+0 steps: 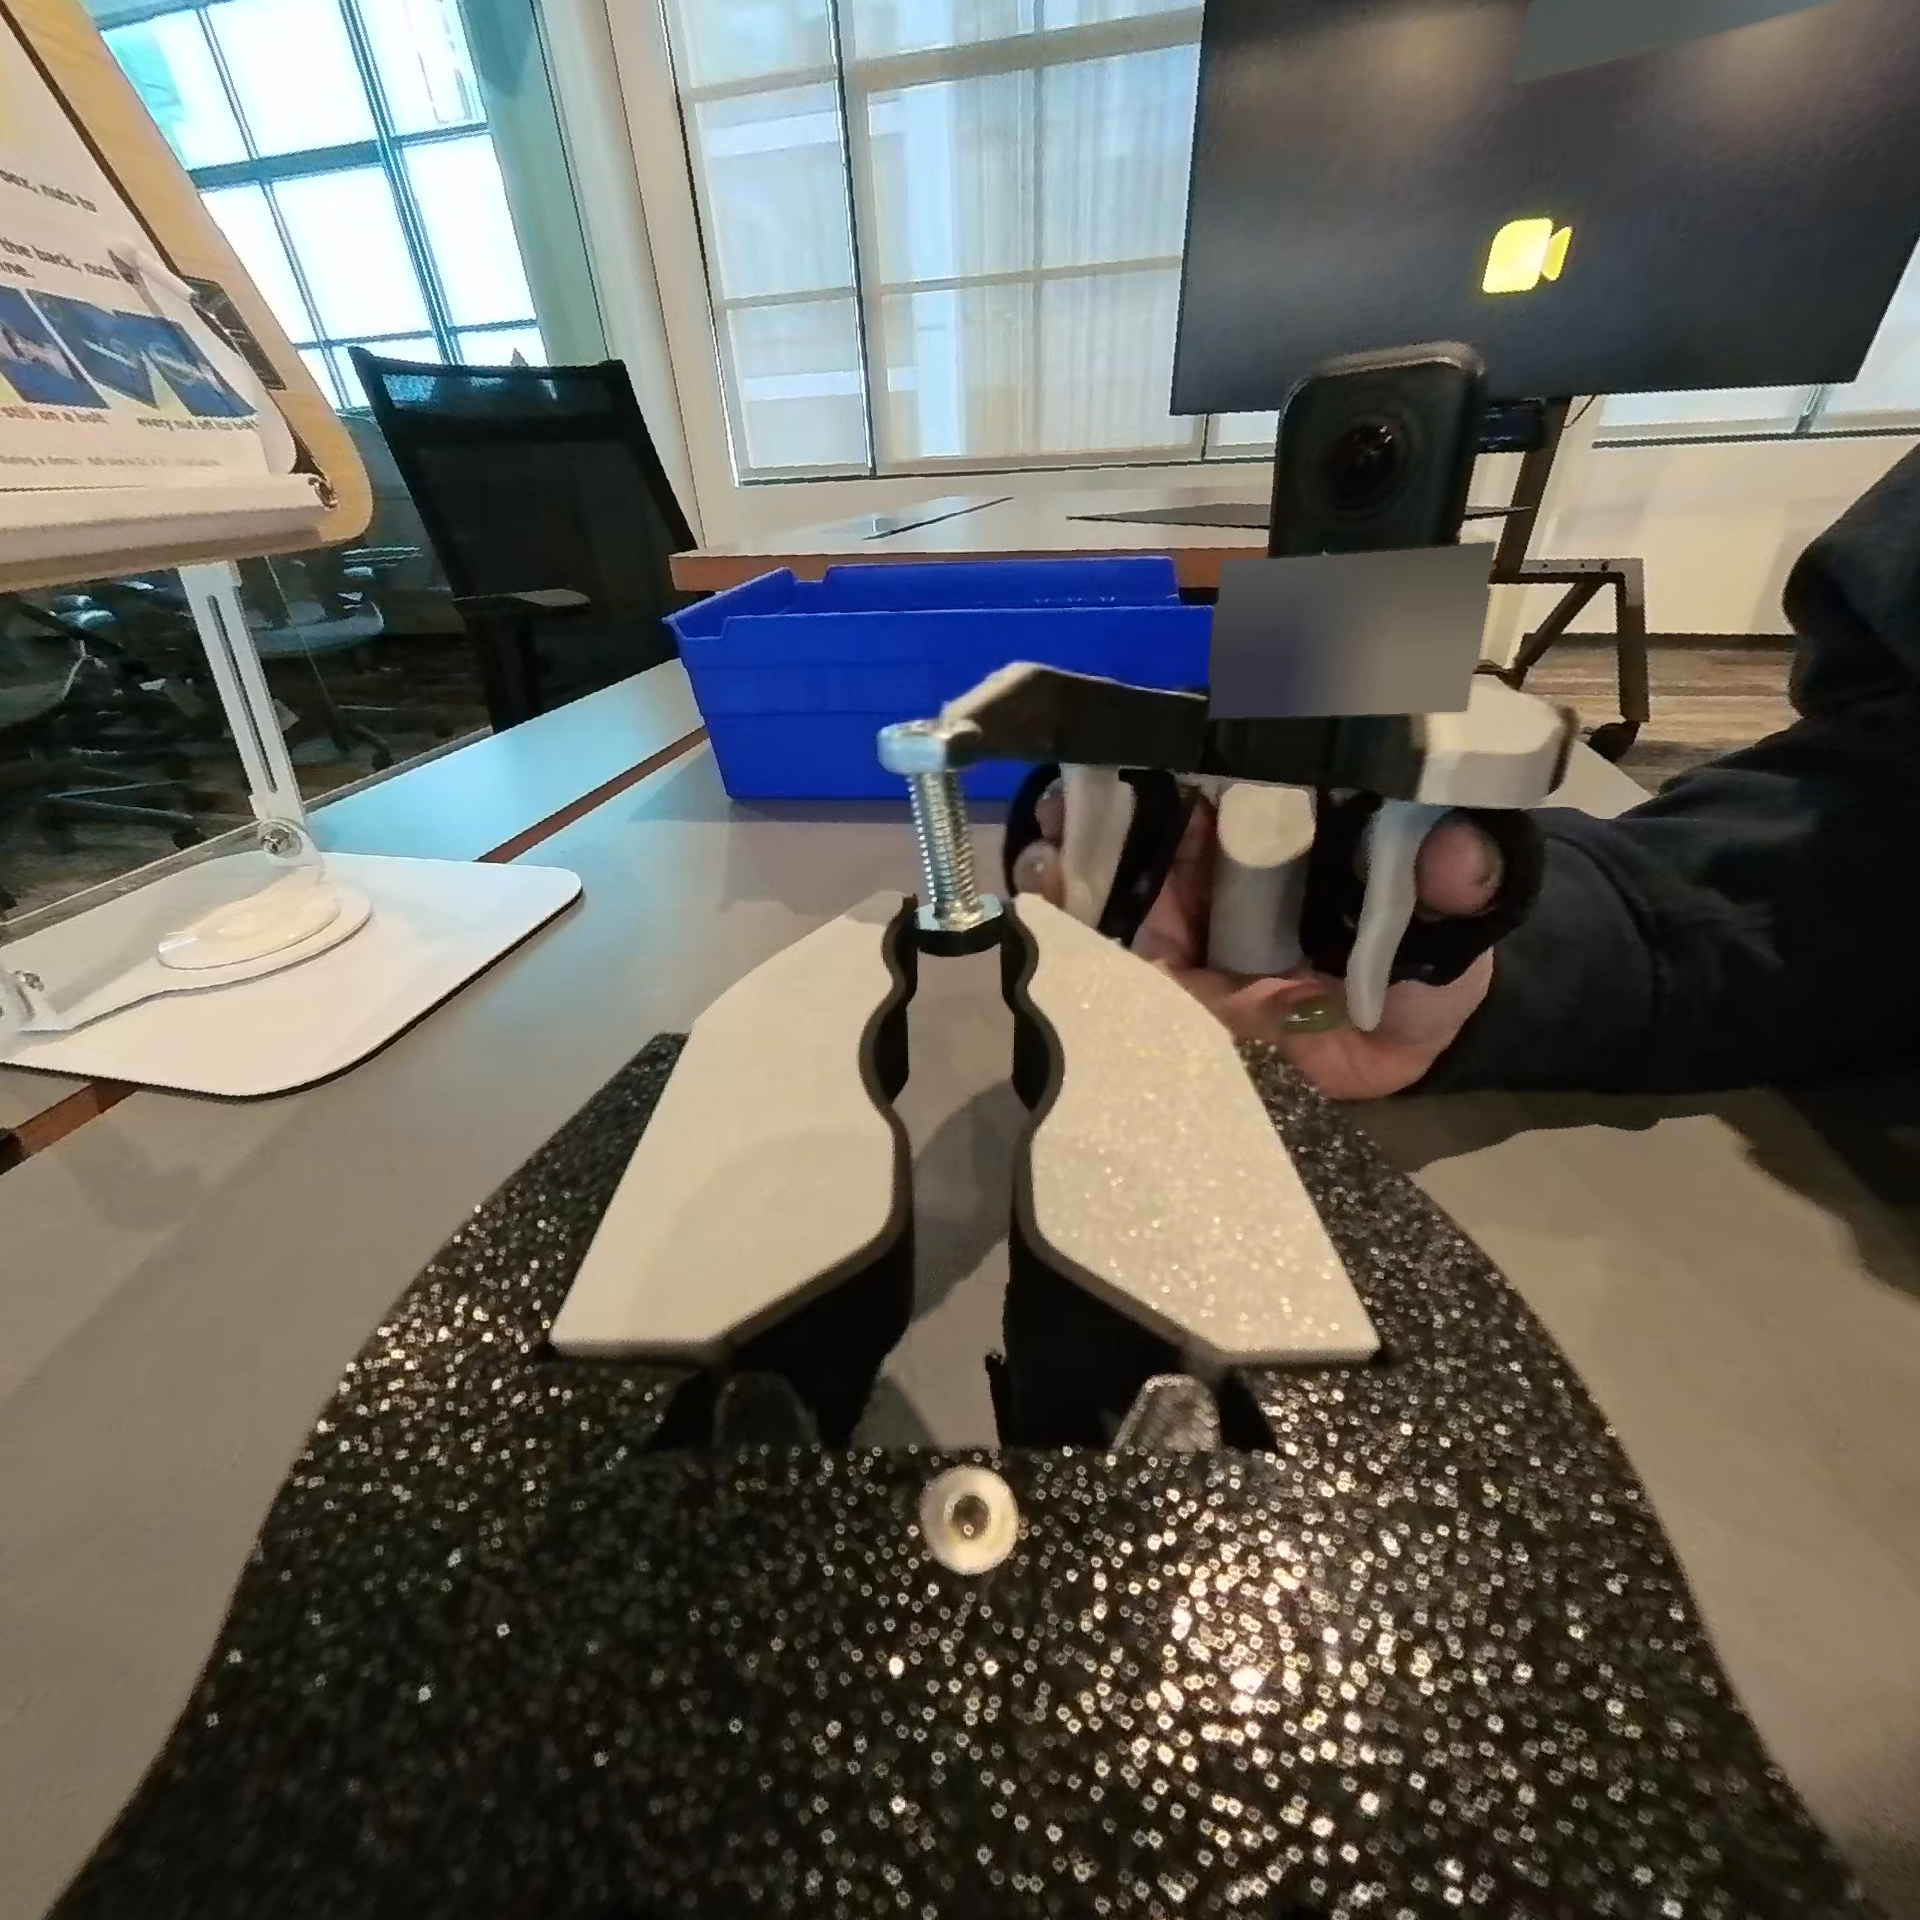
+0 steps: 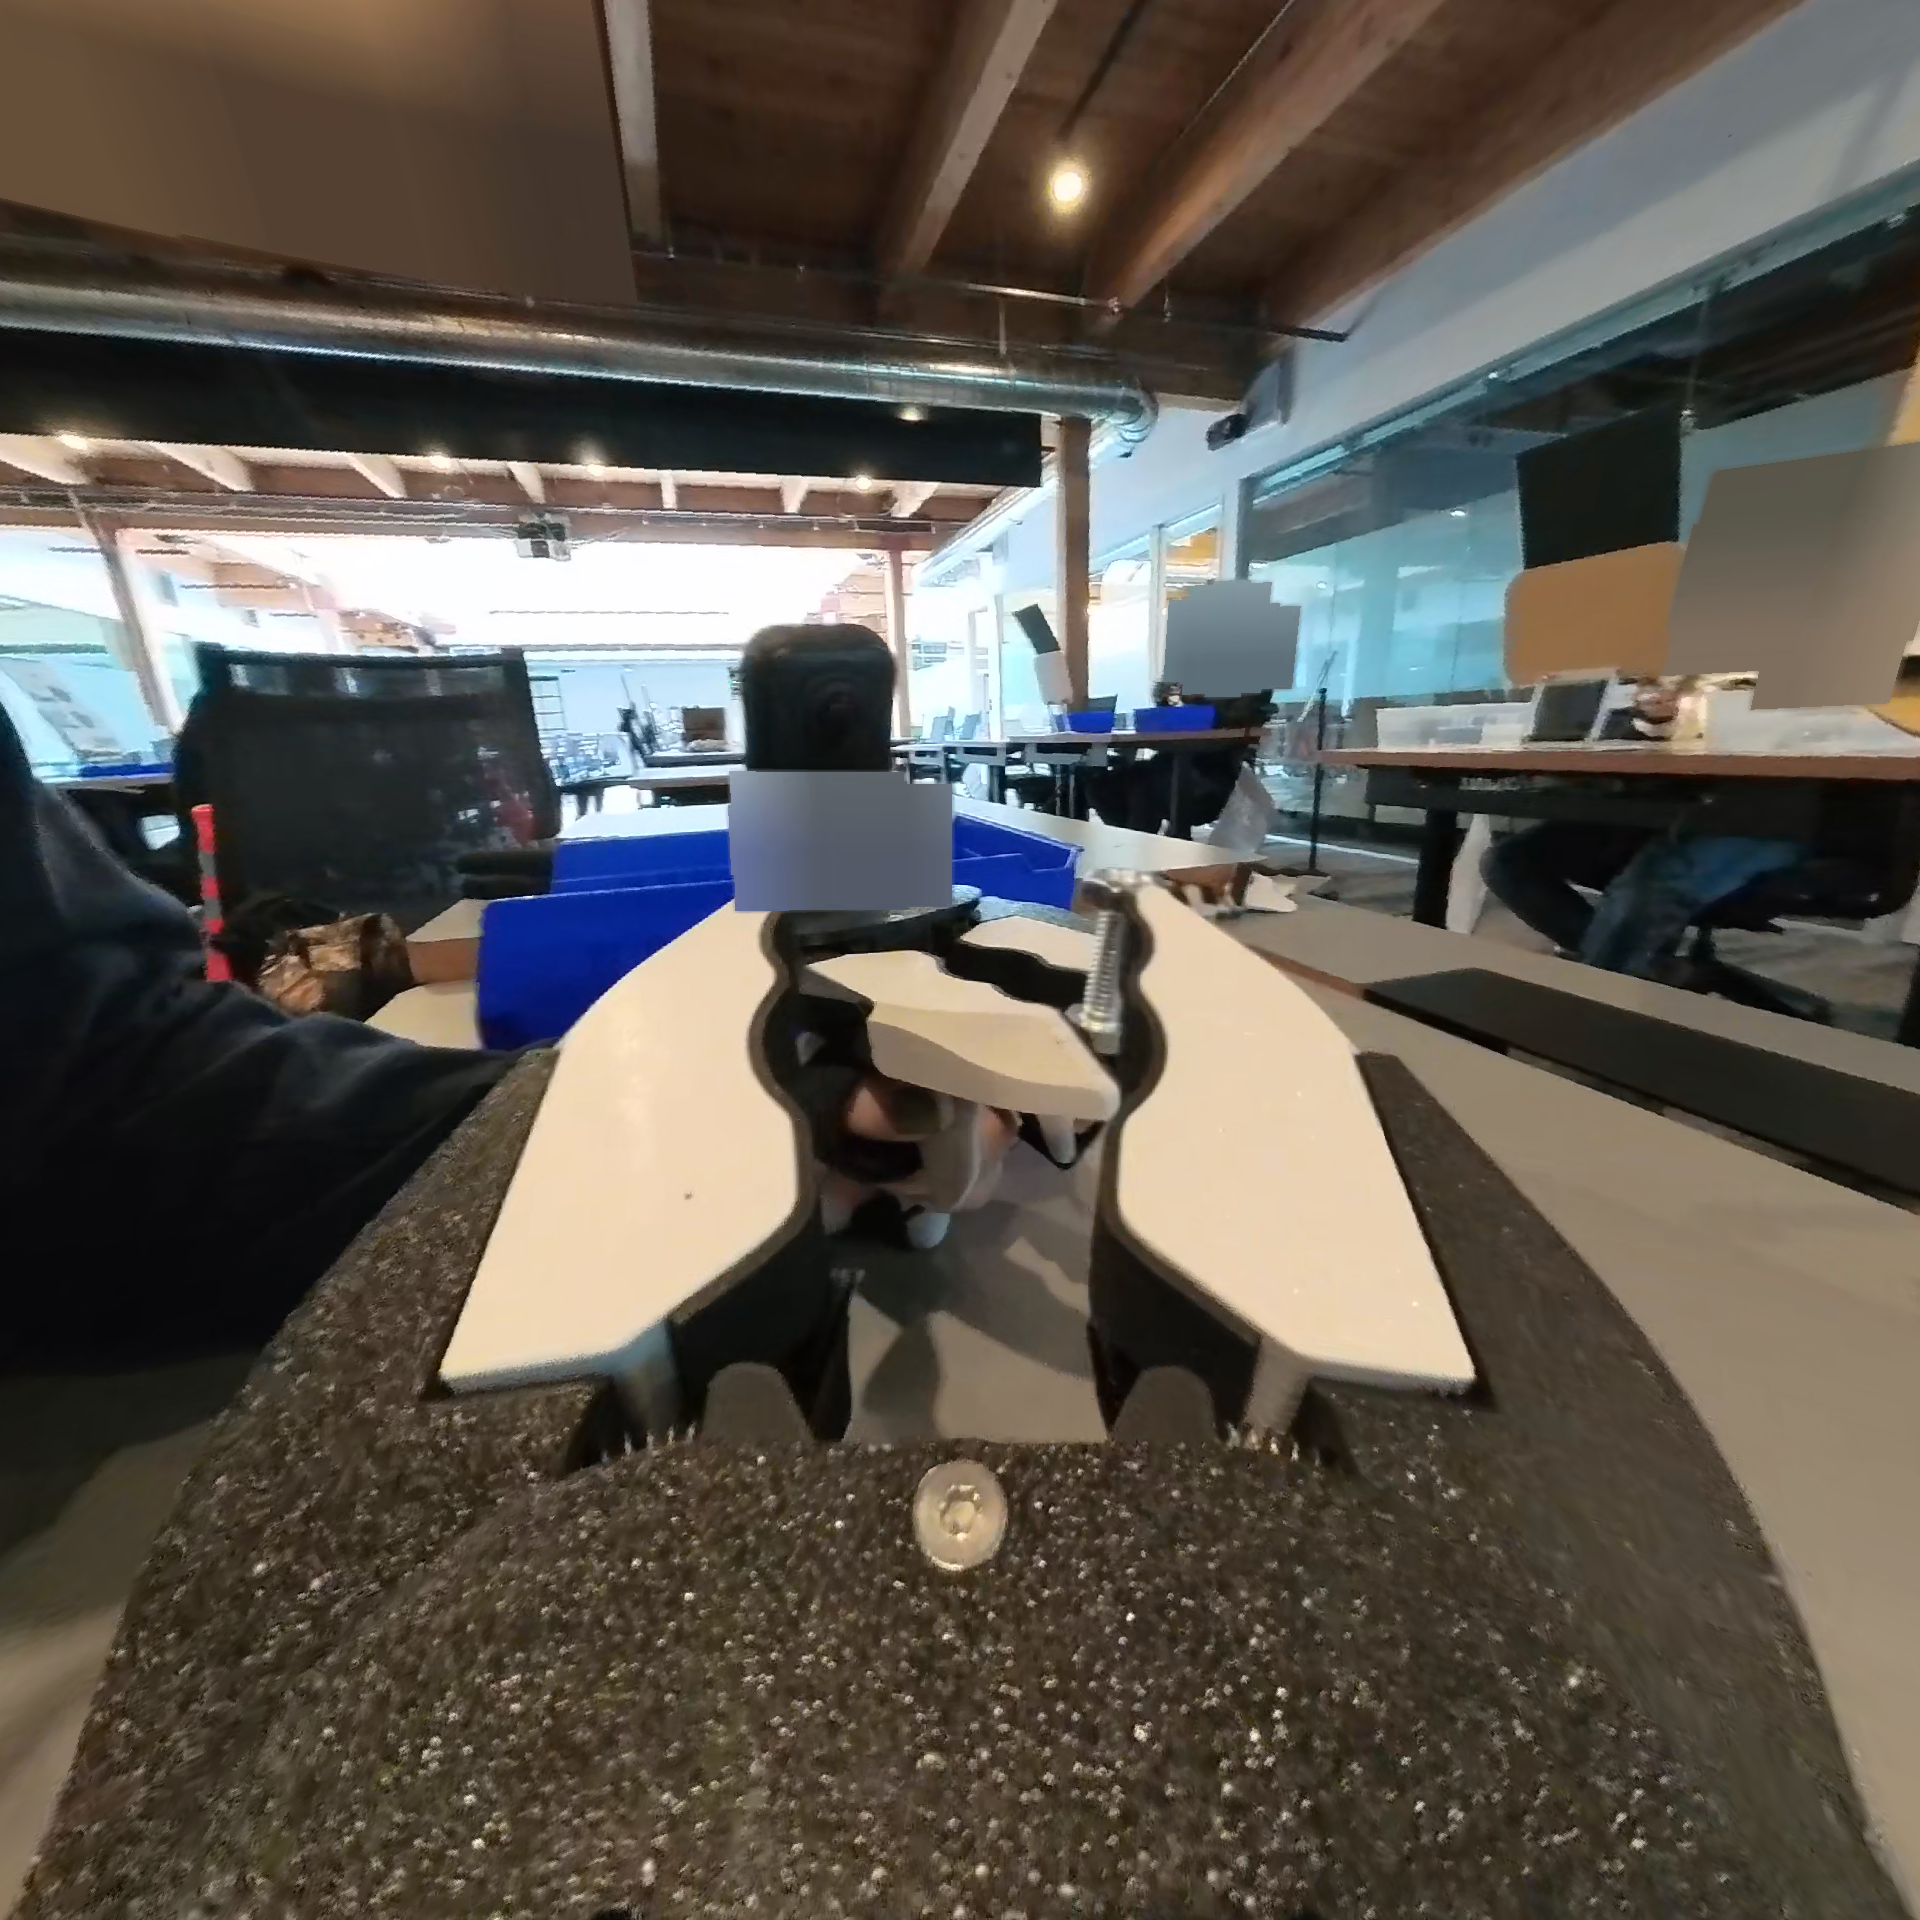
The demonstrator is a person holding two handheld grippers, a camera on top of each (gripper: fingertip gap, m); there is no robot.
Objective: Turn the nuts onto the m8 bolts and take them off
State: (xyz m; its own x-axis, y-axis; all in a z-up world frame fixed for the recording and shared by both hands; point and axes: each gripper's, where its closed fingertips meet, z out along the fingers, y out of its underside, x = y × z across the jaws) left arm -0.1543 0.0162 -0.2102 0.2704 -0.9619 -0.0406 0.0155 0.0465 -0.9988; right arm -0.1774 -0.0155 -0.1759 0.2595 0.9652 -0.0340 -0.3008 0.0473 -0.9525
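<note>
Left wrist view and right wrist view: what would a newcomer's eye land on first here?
In the left wrist view, a silver bolt stands upright at mid-frame, its hex head clamped at the tips of the left gripper. The right gripper reaches in from the right at the nut on the bolt's top, its jaws standing wide. Behind sits a blue bin on the grey table.

Grey table (image 1: 312, 1195), tall windows (image 1: 935, 208), black chair (image 1: 520, 499), wooden ceiling beams (image 2: 977, 114).
</note>
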